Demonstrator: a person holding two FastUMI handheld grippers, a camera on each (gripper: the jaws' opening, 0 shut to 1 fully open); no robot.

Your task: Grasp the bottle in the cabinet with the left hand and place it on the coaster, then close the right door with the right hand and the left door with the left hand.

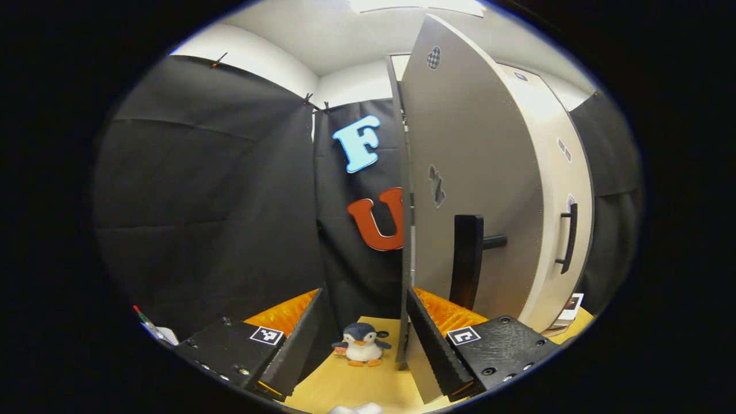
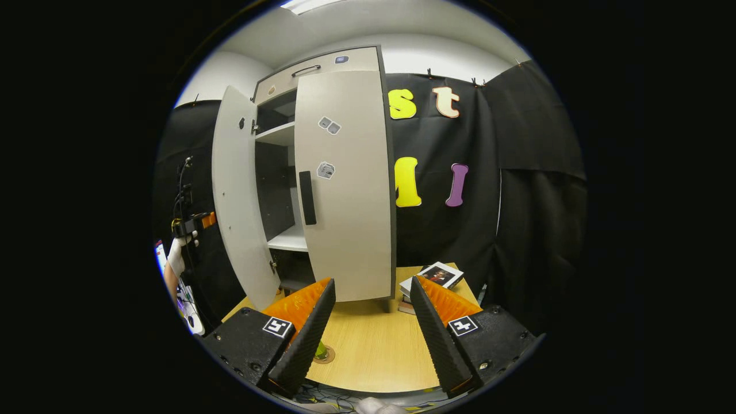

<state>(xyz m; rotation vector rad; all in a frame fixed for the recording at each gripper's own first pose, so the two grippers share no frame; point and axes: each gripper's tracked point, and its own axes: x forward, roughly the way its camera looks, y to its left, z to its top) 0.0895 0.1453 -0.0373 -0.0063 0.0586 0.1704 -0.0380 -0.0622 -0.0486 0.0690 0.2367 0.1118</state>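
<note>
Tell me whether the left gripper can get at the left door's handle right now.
Probably yes: the left gripper is open beside the left door, whose handle stands just ahead with nothing between them.

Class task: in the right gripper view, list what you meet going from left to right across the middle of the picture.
Hand holding the other gripper → open left door → cabinet shelves → right door's handle → right door.
</note>
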